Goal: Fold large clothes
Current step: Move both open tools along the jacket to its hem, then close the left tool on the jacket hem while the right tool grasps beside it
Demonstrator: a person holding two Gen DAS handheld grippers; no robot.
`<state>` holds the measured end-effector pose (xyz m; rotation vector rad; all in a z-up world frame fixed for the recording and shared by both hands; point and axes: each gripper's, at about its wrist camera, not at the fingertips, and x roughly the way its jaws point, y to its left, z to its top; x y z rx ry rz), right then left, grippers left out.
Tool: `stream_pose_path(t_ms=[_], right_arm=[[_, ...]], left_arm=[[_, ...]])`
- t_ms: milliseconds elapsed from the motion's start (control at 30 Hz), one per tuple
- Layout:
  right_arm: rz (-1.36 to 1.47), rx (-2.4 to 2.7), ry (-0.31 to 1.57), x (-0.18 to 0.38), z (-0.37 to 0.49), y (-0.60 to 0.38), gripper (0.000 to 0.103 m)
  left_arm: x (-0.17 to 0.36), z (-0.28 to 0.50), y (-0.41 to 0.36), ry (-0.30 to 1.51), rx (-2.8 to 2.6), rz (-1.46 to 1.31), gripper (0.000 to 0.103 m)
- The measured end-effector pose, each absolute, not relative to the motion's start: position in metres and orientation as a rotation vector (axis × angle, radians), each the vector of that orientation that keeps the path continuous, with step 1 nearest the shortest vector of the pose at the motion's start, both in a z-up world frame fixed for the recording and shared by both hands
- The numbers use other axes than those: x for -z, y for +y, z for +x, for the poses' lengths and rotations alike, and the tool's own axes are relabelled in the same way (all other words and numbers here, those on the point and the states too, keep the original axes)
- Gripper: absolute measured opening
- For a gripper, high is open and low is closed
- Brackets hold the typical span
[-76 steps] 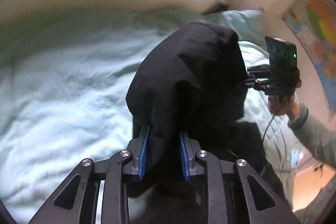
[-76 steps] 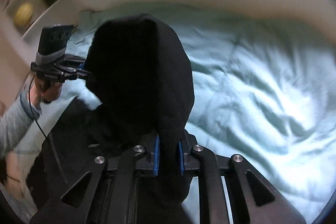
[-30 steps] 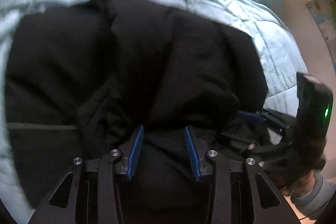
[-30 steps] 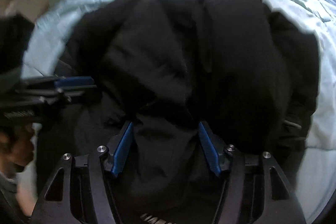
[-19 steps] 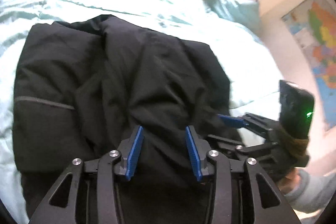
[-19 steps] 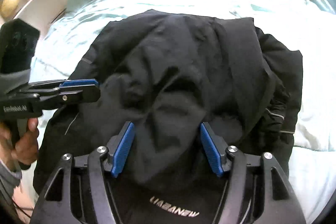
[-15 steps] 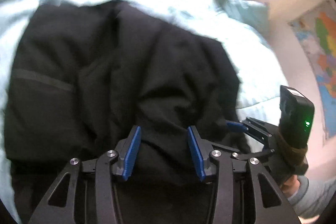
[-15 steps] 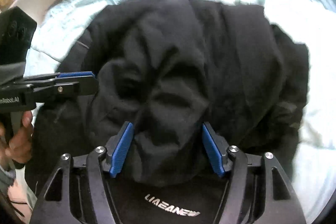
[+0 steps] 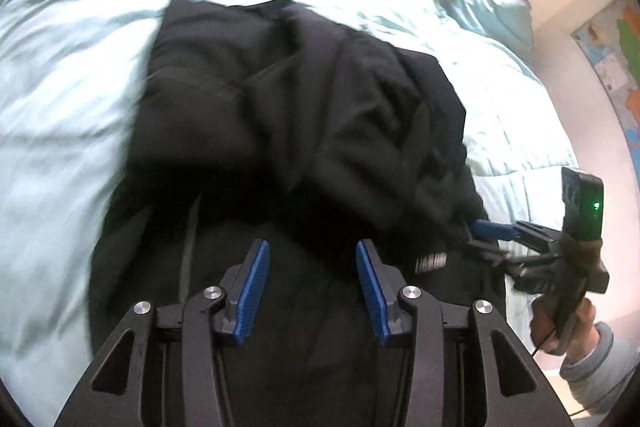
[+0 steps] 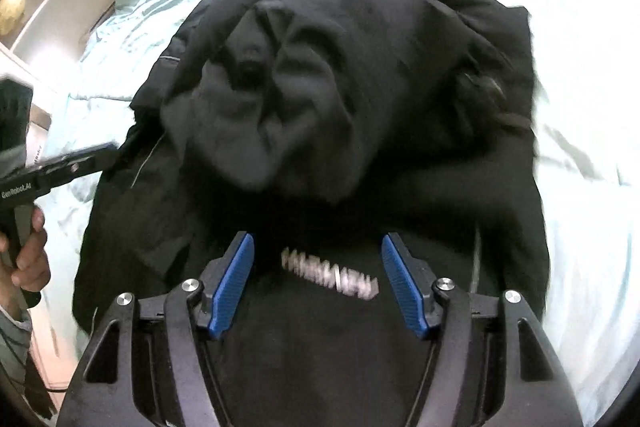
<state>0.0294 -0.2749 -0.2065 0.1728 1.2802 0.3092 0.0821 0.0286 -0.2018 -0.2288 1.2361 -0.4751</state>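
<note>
A large black jacket (image 9: 304, 115) lies folded over itself on the pale teal bedcover (image 9: 60, 115). In the right wrist view the same jacket (image 10: 360, 75) shows a rumpled top layer and white lettering (image 10: 330, 271) on the layer beneath. My left gripper (image 9: 312, 251) hovers open above the jacket's near part, with nothing between its blue pads (image 9: 252, 291). My right gripper (image 10: 318, 243) is open too, its pads standing either side of the lettering but clear of the cloth. Each gripper shows in the other's view: the right gripper (image 9: 492, 229) and the left gripper (image 10: 86, 159) sit at the jacket's sides.
A teal pillow (image 9: 492, 15) lies at the bed's far right corner, below a wall map (image 9: 616, 67). A person's hand (image 9: 560, 323) in a grey sleeve holds the right gripper. Shelves (image 10: 16, 11) stand to the left of the bed.
Both grippers held a raised fold of the jacket, laid it down over the rest and let go. Since then they have drawn back and upward, so more of the bed shows.
</note>
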Motion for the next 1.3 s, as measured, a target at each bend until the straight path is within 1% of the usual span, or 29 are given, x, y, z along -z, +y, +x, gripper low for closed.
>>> stream_pose_path(t_ms=[233, 433, 567, 700, 800, 900, 933, 967, 1000, 1033, 1100, 1167, 1233, 1300], right_arm=[[0.322, -0.251, 1.291, 0.185, -0.057, -0.327, 0.069], [0.419, -0.163, 1.280, 0.177, -0.104, -0.363, 0.069], [0.416, -0.088, 1.295, 0.176, -0.129, -0.377, 0.070], [0.433, -0.041, 1.338, 0.187, -0.154, -0.387, 0.070], [0.433, -0.011, 1.366, 0.193, -0.174, -0.389, 0.070], [0.434, 0.020, 1.384, 0.199, -0.193, -0.392, 0.070], [0.426, 0.041, 1.388, 0.200, -0.199, -0.393, 0.070], [0.411, 0.069, 1.388, 0.199, -0.205, -0.395, 0.070], [0.404, 0.089, 1.385, 0.198, -0.210, -0.396, 0.070], [0.408, 0.112, 1.378, 0.196, -0.218, -0.400, 0.070], [0.442, 0.144, 1.367, 0.196, -0.229, -0.410, 0.070], [0.502, 0.165, 1.362, 0.201, -0.242, -0.422, 0.068], [0.555, 0.161, 1.361, 0.208, -0.249, -0.429, 0.063], [0.599, 0.142, 1.376, 0.218, -0.253, -0.429, 0.063]], left_arm=[[0.192, -0.012, 0.117, 1.256, 0.292, -0.307, 0.047], [0.190, -0.067, 0.178, 1.257, 0.188, -0.395, 0.047], [0.207, -0.087, 0.206, 1.303, 0.139, -0.462, 0.047], [0.241, -0.103, 0.217, 1.394, 0.145, -0.574, 0.047], [0.267, -0.111, 0.213, 1.468, 0.141, -0.585, 0.047], [0.275, -0.111, 0.206, 1.459, 0.140, -0.546, 0.047], [0.274, -0.111, 0.204, 1.443, 0.146, -0.536, 0.042], [0.269, -0.111, 0.200, 1.418, 0.159, -0.524, 0.034], [0.263, -0.111, 0.195, 1.396, 0.189, -0.506, 0.021], [0.252, -0.112, 0.187, 1.370, 0.226, -0.471, 0.020], [0.237, -0.113, 0.176, 1.340, 0.287, -0.439, 0.020], [0.230, -0.112, 0.171, 1.327, 0.368, -0.484, 0.021], [0.239, -0.106, 0.170, 1.359, 0.388, -0.520, 0.032], [0.253, -0.101, 0.167, 1.413, 0.347, -0.505, 0.036]])
